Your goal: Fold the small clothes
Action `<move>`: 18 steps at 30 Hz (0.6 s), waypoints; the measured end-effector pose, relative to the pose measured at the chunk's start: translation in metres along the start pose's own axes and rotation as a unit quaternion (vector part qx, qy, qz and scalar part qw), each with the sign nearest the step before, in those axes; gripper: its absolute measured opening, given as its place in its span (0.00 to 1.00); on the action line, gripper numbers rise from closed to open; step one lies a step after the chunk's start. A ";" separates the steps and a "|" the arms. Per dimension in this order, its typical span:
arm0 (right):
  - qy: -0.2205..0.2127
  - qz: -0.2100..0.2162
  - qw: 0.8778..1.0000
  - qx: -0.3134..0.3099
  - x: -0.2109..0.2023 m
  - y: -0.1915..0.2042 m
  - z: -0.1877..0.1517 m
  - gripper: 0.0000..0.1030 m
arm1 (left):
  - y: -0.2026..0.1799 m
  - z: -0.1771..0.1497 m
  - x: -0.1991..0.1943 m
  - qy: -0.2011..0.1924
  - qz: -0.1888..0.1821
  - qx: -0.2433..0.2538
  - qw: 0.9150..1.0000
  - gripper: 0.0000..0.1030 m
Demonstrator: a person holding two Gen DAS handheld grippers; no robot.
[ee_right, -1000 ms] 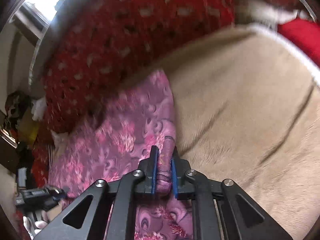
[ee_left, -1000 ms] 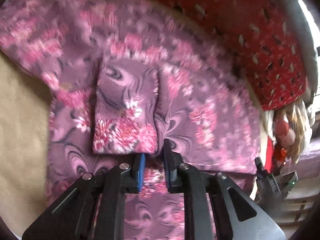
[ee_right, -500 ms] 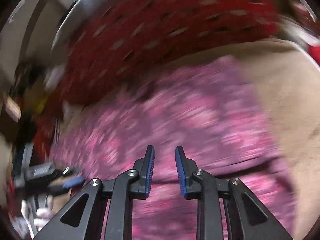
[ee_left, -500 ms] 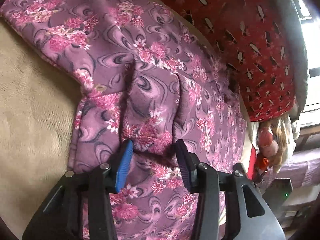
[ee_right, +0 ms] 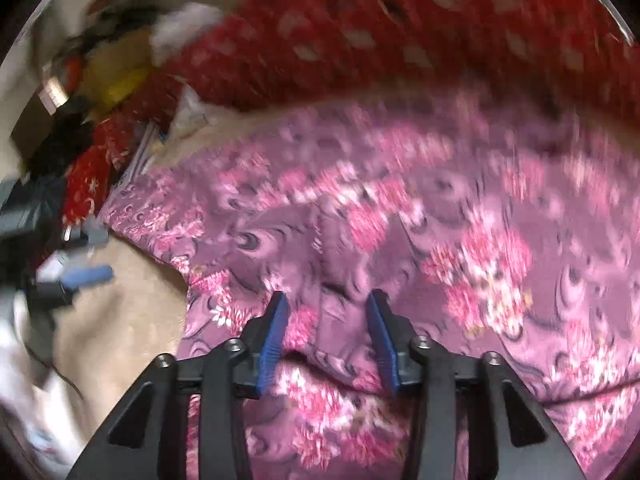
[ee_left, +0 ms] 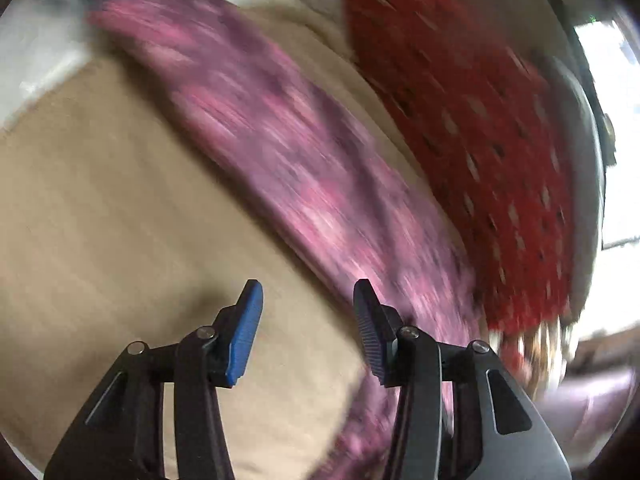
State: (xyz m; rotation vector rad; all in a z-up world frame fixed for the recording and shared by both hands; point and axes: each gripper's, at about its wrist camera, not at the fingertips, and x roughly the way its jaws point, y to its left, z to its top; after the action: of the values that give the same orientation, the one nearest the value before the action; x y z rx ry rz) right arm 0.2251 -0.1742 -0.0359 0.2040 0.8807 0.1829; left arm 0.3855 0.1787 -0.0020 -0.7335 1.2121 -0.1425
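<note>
A purple garment with pink flowers (ee_right: pixel 400 220) lies spread on a beige blanket (ee_left: pixel 100 200). In the left wrist view the garment (ee_left: pixel 300 168) is a blurred diagonal band. My left gripper (ee_left: pixel 308 300) is open and empty, over the blanket at the garment's left edge. My right gripper (ee_right: pixel 326 308) is open and empty, just above the garment, with a fold of cloth below its blue pads (ee_right: pixel 274 332). The left gripper also shows blurred at the left edge of the right wrist view (ee_right: pixel 72 272).
A red patterned cushion (ee_left: pixel 480 140) runs along the far side of the garment, also in the right wrist view (ee_right: pixel 400 32). Clutter of red cloth and dark items (ee_right: pixel 80 140) sits at the left. A bright window (ee_left: pixel 616 140) is at the right.
My right gripper let go of the garment's edge and opened wide over the cloth. My left gripper opened wider and swung left, off the folded part toward the blanket.
</note>
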 end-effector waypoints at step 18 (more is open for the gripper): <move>-0.021 0.014 0.999 -0.031 0.004 0.010 -0.006 0.70 | 0.040 0.100 0.011 -0.068 -0.004 -0.092 0.993 0.03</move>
State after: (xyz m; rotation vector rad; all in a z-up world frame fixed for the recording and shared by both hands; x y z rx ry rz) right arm 0.2223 -0.1630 -0.0398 0.1609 0.8306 0.2304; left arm 0.4673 0.2484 -0.0184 -0.8949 1.1017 0.0130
